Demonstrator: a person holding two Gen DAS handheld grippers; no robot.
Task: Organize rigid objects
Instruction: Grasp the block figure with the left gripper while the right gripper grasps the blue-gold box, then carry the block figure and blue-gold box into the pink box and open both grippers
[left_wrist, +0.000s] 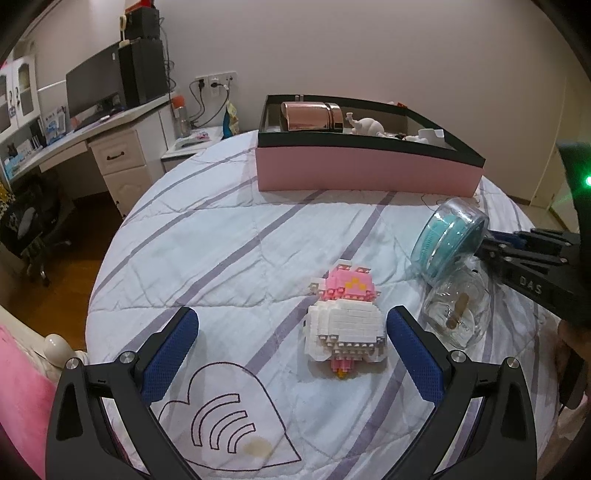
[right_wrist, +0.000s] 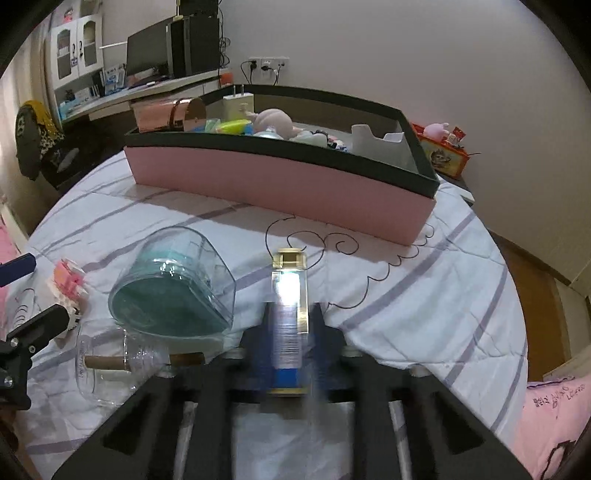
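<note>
A pink-and-white brick figure (left_wrist: 345, 319) lies on the quilt between the spread fingers of my open left gripper (left_wrist: 291, 325), closer to the right finger (left_wrist: 413, 354); the figure also shows in the right wrist view (right_wrist: 68, 286). My right gripper (right_wrist: 290, 314) is shut on a slim blue-and-gold box (right_wrist: 290, 314), held just above the quilt. A clear heart-shaped box with teal lining (right_wrist: 171, 286) lies tilted to its left; it also shows in the left wrist view (left_wrist: 447, 238). A clear glass bottle with a wooden stopper (right_wrist: 110, 363) lies in front of it.
A pink storage box with a black rim (left_wrist: 369, 168) stands at the far end of the bed, holding a rose-gold case (left_wrist: 310, 115) and several small toys. The bed's left edge drops to a wooden floor; a desk (left_wrist: 74, 147) stands beyond.
</note>
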